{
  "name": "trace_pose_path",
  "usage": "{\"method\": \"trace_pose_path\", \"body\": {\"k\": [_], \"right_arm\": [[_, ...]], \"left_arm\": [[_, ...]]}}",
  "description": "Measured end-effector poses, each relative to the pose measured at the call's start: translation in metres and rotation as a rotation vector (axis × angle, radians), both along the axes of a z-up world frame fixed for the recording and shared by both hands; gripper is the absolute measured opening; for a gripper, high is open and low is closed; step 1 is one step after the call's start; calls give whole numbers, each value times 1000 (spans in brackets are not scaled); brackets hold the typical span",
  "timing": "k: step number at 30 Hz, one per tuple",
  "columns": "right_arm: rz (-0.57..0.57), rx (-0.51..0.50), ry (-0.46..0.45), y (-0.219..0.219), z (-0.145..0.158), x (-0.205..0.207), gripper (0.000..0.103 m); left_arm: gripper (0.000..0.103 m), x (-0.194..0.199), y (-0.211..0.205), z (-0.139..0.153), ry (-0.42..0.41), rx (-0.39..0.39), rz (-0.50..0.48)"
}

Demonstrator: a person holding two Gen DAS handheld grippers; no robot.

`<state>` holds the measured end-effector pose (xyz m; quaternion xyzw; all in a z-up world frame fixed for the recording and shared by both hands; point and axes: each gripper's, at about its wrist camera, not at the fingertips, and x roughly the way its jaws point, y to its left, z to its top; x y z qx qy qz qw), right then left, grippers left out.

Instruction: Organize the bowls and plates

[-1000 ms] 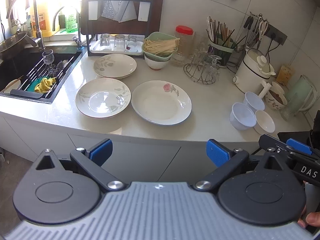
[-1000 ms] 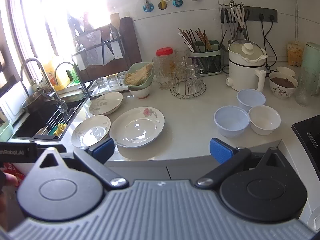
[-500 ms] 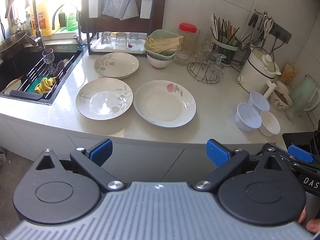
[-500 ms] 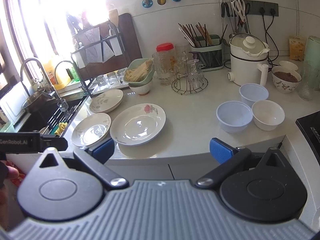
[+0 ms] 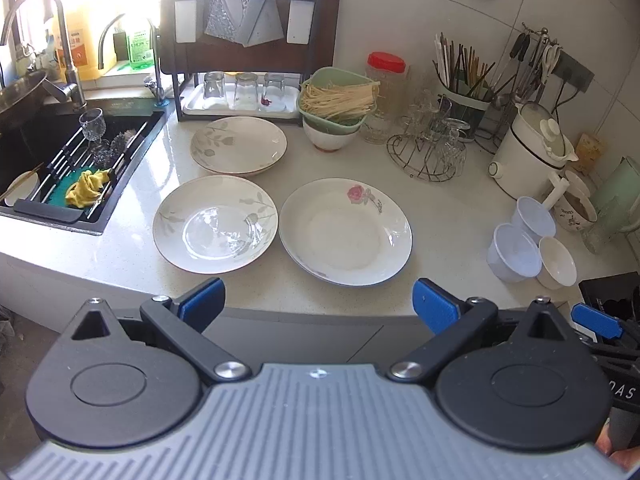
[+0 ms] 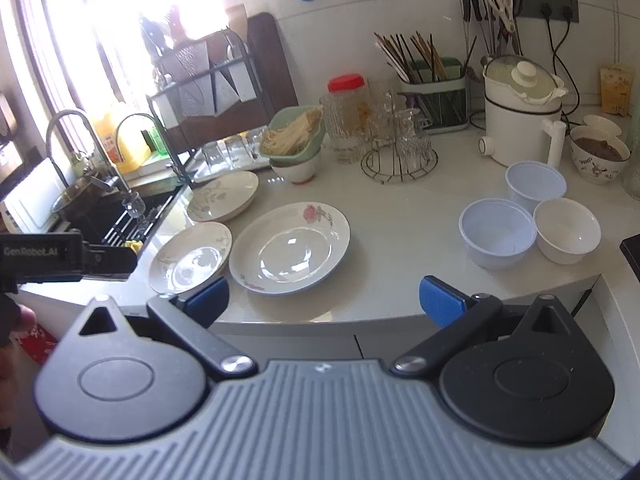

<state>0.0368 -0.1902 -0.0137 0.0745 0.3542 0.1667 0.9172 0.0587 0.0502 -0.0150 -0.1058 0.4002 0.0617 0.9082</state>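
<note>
Tabletop (image 5: 452, 216): rose plate (image 5: 345, 232) centre-front, leaf plate (image 5: 215, 223) just beside, 3rd plate (image 5: 238, 146) behind; 3 bowls (image 6: 497, 233) at right. Left gripper (image 5: 318, 300), right gripper (image 6: 324, 298): fingers wide apart, empty, off the edge.

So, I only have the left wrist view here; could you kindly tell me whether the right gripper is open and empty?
Observer: Yes, the right gripper is open, with nothing between its fingers.
Operator: Thank you. Where is it aimed?
Observer: It is short of the counter edge, aimed between the rose plate and the nearest pale bowl.
Operator: And the patterned bowl beside the kettle?
Observer: The patterned bowl right of the kettle holds something brown.
</note>
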Motion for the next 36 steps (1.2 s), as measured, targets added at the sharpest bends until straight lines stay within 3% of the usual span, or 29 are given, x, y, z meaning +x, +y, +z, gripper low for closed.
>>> {"method": "trace_pose_path", "body": {"k": [5, 10, 14, 18, 22, 32, 36], "right_arm": [[-8, -5, 7, 14, -3, 20, 103], [3, -26, 44, 34, -12, 43, 99], [-4, -31, 49, 52, -13, 58, 97], [-32, -29, 103, 66, -24, 77, 83], [-29, -16, 139, 85, -34, 85, 83], [10, 31, 204, 140, -53, 109, 82], [60, 83, 257, 164, -61, 122, 69]], "left_arm": [[101, 27, 16, -9, 21, 0, -28], [101, 47, 48, -15, 30, -26, -10], [101, 63, 75, -19, 43, -2, 22], [101, 76, 111, -22, 73, -107, 67], [101, 88, 131, -28, 90, -49, 80], [101, 117, 184, -56, 117, -23, 40], [101, 132, 211, -71, 121, -21, 17]]}}
